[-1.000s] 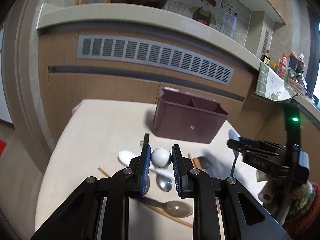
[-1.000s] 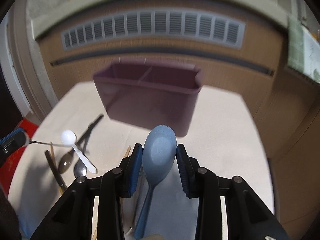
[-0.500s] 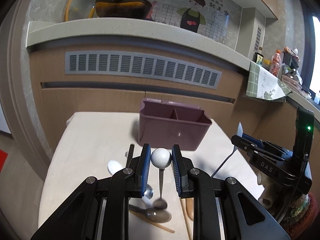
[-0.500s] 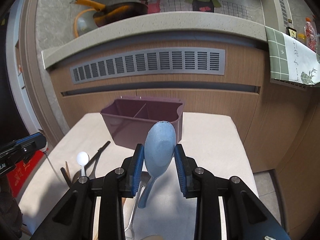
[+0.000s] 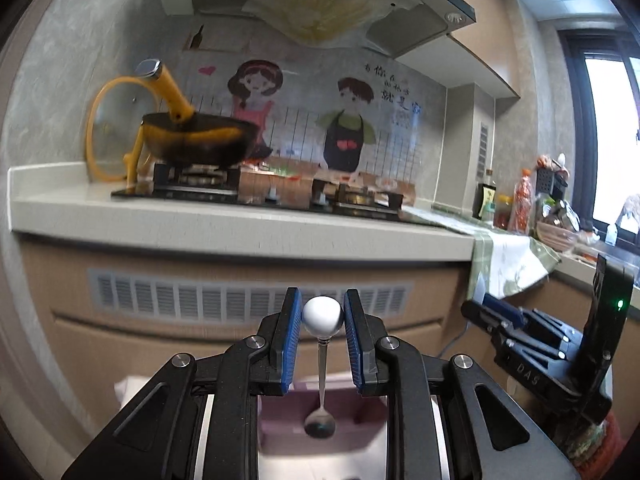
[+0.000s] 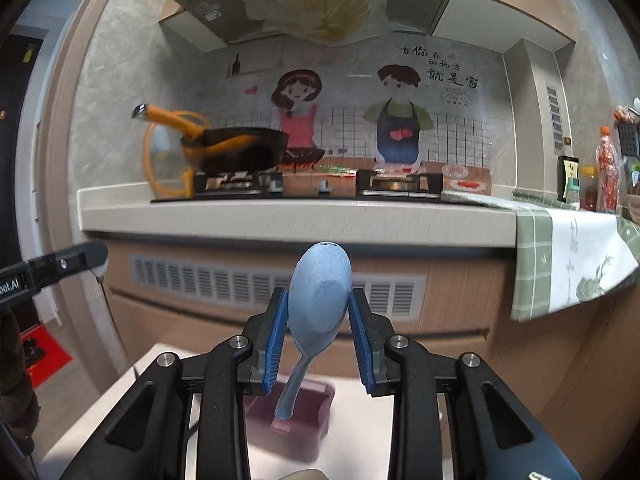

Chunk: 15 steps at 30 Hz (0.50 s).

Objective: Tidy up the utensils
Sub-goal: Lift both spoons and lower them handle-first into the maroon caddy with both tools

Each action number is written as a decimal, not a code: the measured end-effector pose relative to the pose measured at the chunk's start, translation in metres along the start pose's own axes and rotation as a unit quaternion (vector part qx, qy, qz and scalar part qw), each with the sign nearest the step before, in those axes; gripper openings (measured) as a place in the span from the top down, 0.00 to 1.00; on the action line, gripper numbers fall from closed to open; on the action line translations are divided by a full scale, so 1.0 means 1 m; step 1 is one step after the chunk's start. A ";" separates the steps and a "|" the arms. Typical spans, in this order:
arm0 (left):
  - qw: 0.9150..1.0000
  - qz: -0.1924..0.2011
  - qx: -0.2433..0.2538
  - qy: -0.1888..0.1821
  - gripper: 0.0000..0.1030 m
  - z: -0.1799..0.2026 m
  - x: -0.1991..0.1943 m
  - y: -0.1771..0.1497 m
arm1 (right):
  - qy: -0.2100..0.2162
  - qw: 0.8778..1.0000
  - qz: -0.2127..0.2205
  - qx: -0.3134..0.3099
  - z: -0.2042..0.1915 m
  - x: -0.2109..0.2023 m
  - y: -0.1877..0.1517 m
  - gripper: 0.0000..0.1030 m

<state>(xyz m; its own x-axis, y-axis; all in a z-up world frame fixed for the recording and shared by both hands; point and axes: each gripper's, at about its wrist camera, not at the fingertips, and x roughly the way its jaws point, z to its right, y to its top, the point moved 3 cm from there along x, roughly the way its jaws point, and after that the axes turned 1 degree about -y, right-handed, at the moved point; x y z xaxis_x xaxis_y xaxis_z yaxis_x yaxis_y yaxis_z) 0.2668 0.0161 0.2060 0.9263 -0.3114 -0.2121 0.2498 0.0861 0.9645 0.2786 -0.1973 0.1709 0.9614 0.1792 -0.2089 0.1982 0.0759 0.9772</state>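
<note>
Below both held spoons, purple caddy (image 6: 292, 428), contents unclear.

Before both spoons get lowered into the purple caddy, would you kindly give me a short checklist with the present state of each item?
1. Left gripper clamped on the white ball end of the metal spoon: ok.
2. Metal spoon hangs bowl down over the purple caddy: ok.
3. Right gripper clamped on the blue rice spoon at its bowl: ok.
4. Blue rice spoon's handle tip sits above the caddy opening: ok, though tilted.
5. Which compartment lies under each spoon: cannot tell, the divider is blurred.
6. Grippers apart from each other: ok.
</note>
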 end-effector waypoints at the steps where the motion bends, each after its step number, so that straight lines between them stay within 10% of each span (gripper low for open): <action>1: 1.000 -0.001 0.000 -0.003 0.78 -0.004 0.009 0.002 | -0.002 1.000 0.000 0.001 0.001 0.009 0.002 0.73; 15: 0.989 -0.118 -0.081 -0.032 0.78 -0.060 0.144 -0.086 | 0.007 0.995 -0.098 -0.027 -0.014 0.120 -0.080 0.73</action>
<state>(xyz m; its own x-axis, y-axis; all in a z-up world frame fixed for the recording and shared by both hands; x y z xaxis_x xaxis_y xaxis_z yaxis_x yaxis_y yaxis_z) 0.3958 0.0209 0.0829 0.8182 -0.3994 -0.4135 0.5042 0.1529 0.8499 0.3752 -0.1681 0.0667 0.9026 0.1685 -0.3960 0.3707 0.1634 0.9143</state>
